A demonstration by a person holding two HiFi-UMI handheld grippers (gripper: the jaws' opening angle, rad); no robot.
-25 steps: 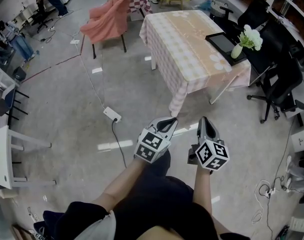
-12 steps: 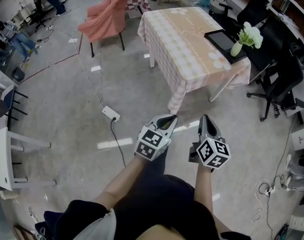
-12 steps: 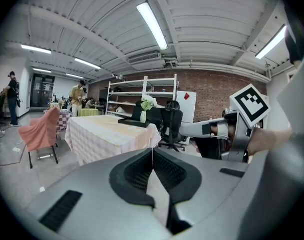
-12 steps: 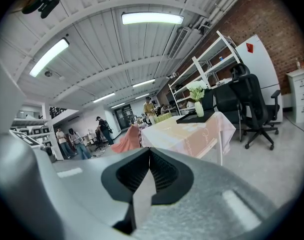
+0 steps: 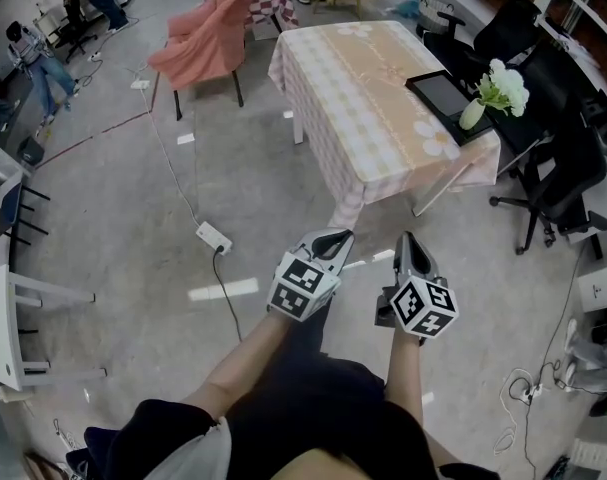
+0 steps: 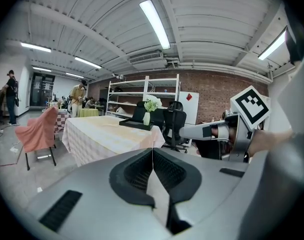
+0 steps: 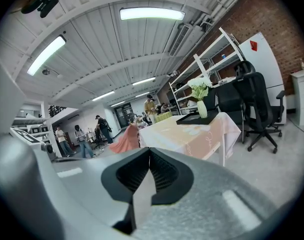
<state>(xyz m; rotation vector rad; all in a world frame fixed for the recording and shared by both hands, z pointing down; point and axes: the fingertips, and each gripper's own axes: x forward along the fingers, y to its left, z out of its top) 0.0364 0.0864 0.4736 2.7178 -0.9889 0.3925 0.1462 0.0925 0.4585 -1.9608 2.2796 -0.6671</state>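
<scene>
Grey floor is running out all round us. The bench is standing at twelve o'clock, well apart from both tongs. A checked cloth is covering it and hanging past the edges, and its near corner is the thing closest to us. We are judging the cloth light, soft and limp, likely to slide on the top and drag along whatever it carries. The hanging hem at that near corner looks like the place to pinch.

At two o'clock a dark tray is lying on the bench, with a pale vase at its edge, probably fragile and tippy. A white power strip is lying on the floor at ten o'clock.

Left tongs and right tongs are hovering side by side. Each pair is pressed together, pinching nothing and touching nothing.
</scene>
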